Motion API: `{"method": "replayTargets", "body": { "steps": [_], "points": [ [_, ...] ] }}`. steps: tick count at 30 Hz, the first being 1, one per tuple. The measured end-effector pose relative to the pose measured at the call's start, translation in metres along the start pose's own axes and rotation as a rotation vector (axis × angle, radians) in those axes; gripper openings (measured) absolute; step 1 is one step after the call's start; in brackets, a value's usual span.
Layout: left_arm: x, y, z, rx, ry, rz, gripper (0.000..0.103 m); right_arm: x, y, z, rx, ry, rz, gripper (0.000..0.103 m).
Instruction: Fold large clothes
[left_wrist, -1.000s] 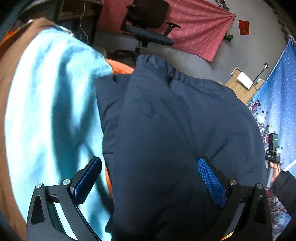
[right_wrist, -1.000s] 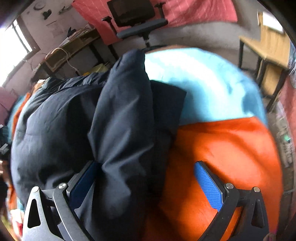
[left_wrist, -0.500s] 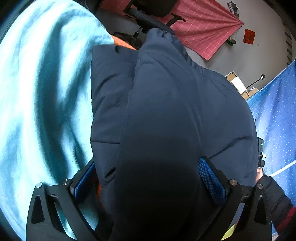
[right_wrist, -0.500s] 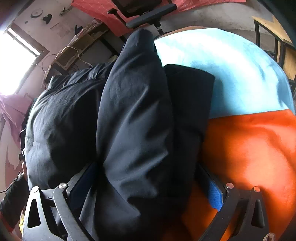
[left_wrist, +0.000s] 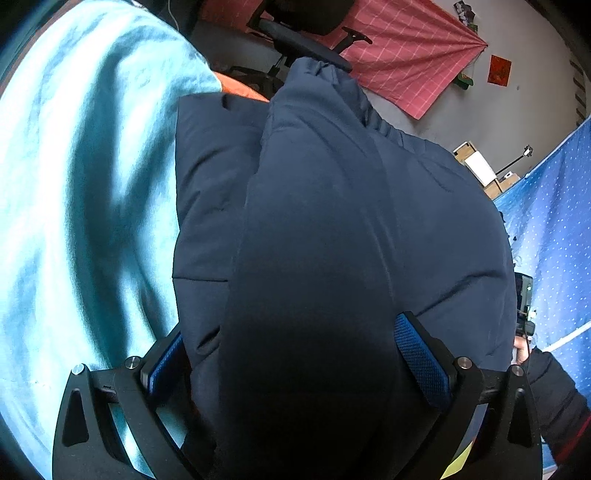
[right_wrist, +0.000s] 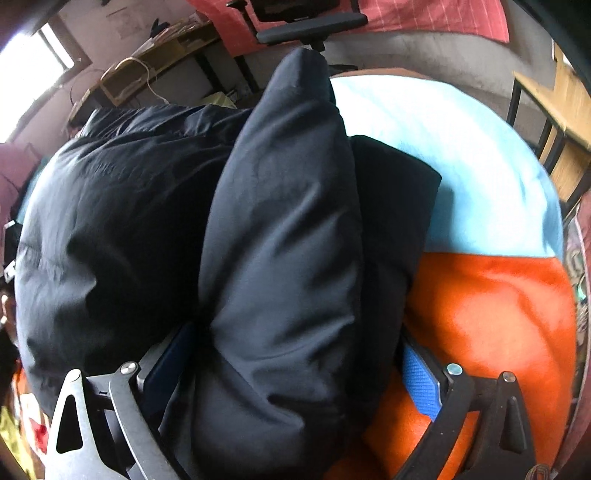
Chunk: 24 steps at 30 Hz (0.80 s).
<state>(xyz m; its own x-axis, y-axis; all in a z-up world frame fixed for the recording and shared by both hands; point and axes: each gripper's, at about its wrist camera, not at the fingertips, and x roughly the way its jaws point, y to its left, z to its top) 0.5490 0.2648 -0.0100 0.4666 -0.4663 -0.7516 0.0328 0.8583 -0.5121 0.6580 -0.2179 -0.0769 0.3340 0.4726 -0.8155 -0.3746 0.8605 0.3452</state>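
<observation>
Two grippers, one fold step. Left wrist: left gripper (left_wrist: 291, 363) spread wide around navy jacket (left_wrist: 332, 221), lying on blue sheet (left_wrist: 81, 184) from 6 toward 12 o'clock. Right wrist: right gripper (right_wrist: 295, 365) likewise spread around the jacket's ridge (right_wrist: 284, 240); orange sheet (right_wrist: 491, 314) at 4 o'clock. Next, probably: close both, lift together.

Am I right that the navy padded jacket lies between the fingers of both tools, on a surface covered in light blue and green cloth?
Not quite: the right wrist view shows orange cloth, not green, beside the light blue cloth. The navy padded jacket does lie between both tools' fingers.
</observation>
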Motion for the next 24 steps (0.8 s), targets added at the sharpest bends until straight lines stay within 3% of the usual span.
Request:
{"method": "replayTargets", "body": {
  "steps": [7,15,19,24],
  "points": [
    [0.004,-0.017,-0.005,0.022,-0.027,0.029,0.087,-0.002,0.014,-0.001,-0.07,-0.026,-0.044,0.084],
    [0.011,-0.049,-0.007,0.045,-0.055,0.089,0.064,-0.006,0.033,-0.002,-0.157,-0.034,-0.11,0.061],
    [0.008,-0.067,-0.012,0.084,-0.085,0.151,0.052,-0.008,0.041,-0.001,-0.182,-0.053,-0.154,0.045],
    [0.015,-0.099,-0.017,0.14,-0.121,0.273,0.041,-0.009,0.049,-0.002,-0.209,-0.069,-0.209,0.034]
  ]
}}
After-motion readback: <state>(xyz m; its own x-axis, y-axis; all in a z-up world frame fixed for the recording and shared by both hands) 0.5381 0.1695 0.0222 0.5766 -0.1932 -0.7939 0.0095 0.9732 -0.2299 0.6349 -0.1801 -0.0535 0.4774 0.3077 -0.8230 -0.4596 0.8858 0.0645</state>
